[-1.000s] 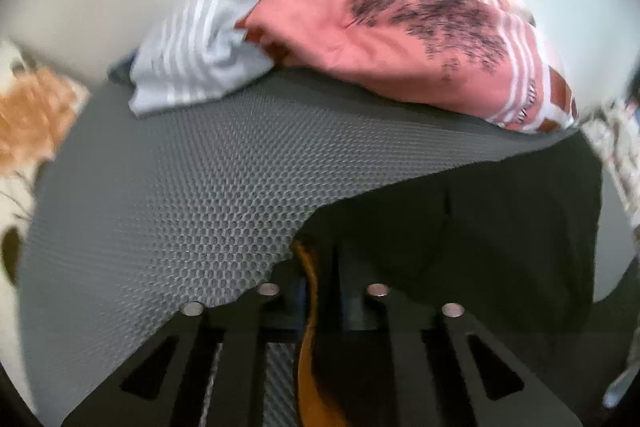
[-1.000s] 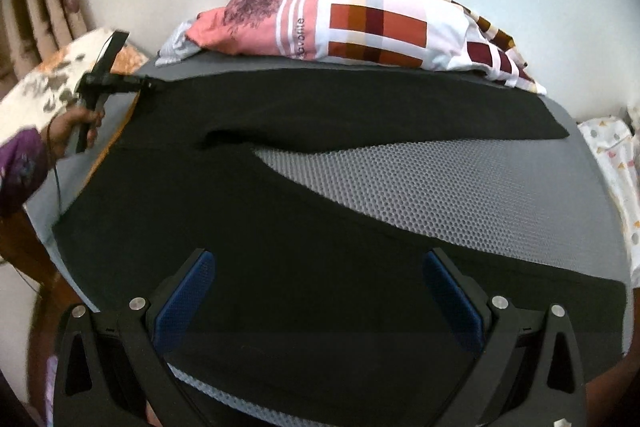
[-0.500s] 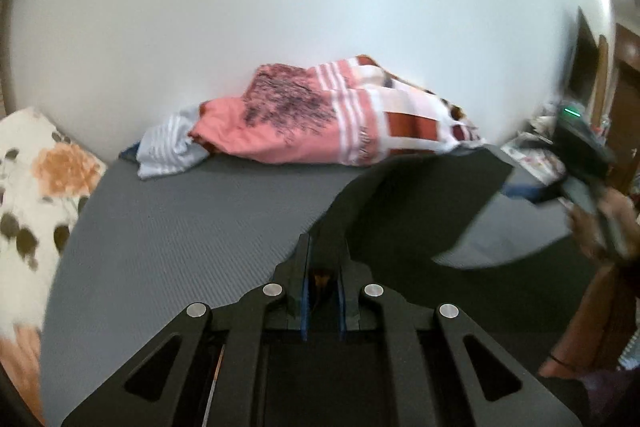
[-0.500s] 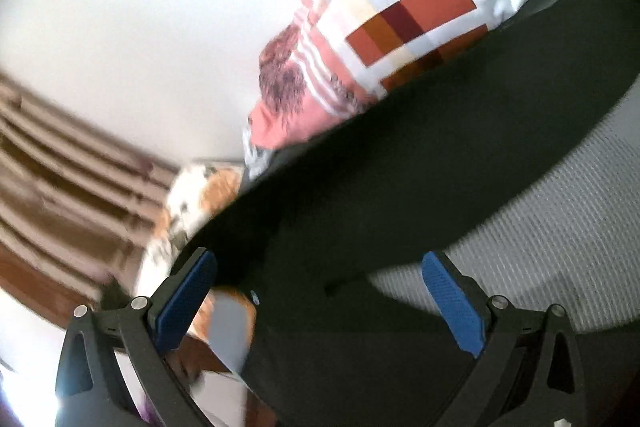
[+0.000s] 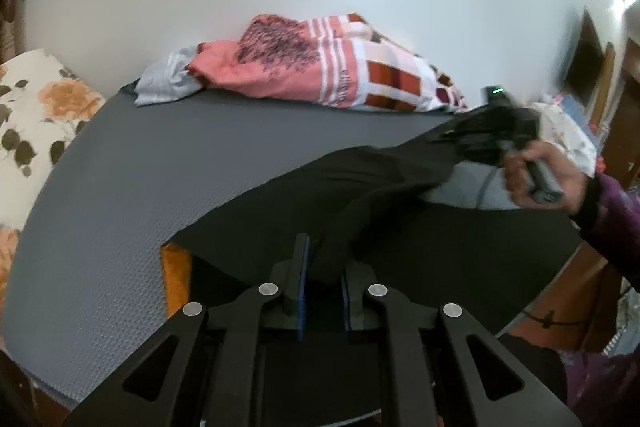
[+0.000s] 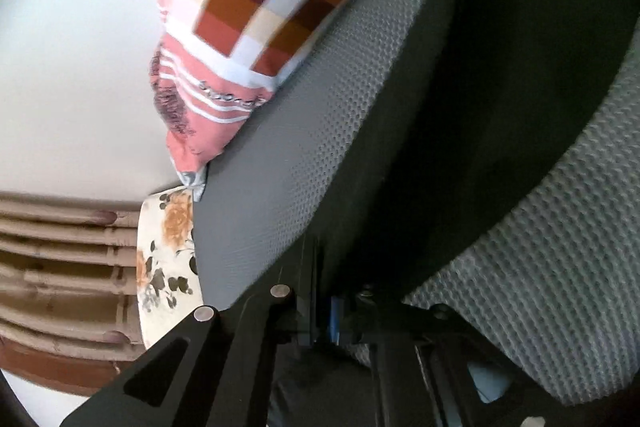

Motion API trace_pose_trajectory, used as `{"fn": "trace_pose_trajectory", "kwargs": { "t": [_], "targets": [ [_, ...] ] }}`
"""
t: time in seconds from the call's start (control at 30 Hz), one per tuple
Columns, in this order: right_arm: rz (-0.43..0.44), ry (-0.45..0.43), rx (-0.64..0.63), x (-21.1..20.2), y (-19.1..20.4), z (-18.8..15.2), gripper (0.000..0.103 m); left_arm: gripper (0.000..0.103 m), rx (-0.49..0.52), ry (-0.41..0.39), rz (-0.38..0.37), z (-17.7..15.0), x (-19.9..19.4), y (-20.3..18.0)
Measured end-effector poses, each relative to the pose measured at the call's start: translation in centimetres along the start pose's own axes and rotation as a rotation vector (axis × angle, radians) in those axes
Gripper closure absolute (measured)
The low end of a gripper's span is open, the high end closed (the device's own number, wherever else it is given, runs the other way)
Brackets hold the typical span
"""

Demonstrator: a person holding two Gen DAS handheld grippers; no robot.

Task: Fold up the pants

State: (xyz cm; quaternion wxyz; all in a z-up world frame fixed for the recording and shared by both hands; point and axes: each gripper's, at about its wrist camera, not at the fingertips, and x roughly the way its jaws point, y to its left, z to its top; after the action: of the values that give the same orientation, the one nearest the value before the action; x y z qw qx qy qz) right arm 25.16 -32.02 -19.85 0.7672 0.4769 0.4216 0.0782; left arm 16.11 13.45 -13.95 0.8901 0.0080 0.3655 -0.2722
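The black pants [image 5: 392, 211] lie across a grey honeycomb mat [image 5: 168, 163], with one part lifted off it. My left gripper [image 5: 324, 279] is shut on a fold of the pants near the front edge. My right gripper [image 5: 480, 143] shows at the right of the left wrist view, held in a hand, shut on the other end of the black cloth and raised above the mat. In the tilted right wrist view the right gripper [image 6: 324, 323] is closed on the pants [image 6: 480, 107], and the cloth runs away from the jaws.
A pink, white and checked blanket [image 5: 328, 75] is heaped at the back of the mat by the white wall; it also shows in the right wrist view [image 6: 248, 19]. A floral pillow [image 5: 36, 107] lies at the left. Furniture and clutter stand at the right.
The right gripper went from open to shut on the pants and lifted its end. The left gripper, shut on the cloth, has lowered towards the mat and the pants sag between the two.
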Motion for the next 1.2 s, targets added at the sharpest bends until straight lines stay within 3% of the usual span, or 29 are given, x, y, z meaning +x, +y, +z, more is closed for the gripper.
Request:
{"fn": "trace_pose_trajectory", "kwargs": {
  "t": [0.23, 0.4, 0.5, 0.8, 1.07, 1.1, 1.2],
  "targets": [
    [0.026, -0.051, -0.171, -6.2, 1.7, -8.5, 0.097, 0.087, -0.060, 0.036, 0.075, -2.0, -0.7, 2.6],
    [0.013, -0.014, -0.172, -7.5, 0.0, -15.4, 0.097, 0.087, -0.049, 0.079, 0.122, -4.3, -0.4, 3.1],
    [0.008, -0.002, -0.166, -8.4, -1.2, -17.8, 0.097, 0.087, -0.062, 0.090, 0.132, -5.2, -0.5, 3.2],
    [-0.016, 0.071, -0.121, -7.8, -4.2, -21.4, 0.097, 0.084, -0.048, 0.107, 0.189, -6.9, -1.0, 3.5],
    [-0.016, 0.132, -0.110, -6.1, -4.5, -23.6, 0.097, 0.073, -0.089, 0.120, 0.260, -7.8, -1.4, 6.0],
    [-0.020, 0.134, -0.109, -5.9, -4.6, -23.7, 0.097, 0.071, -0.093, 0.126, 0.266, -8.0, -1.4, 6.2],
    [-0.027, 0.139, -0.093, -5.6, -5.3, -23.9, 0.097, 0.053, -0.115, 0.122, 0.322, -8.8, -2.3, 7.0]
  ]
}}
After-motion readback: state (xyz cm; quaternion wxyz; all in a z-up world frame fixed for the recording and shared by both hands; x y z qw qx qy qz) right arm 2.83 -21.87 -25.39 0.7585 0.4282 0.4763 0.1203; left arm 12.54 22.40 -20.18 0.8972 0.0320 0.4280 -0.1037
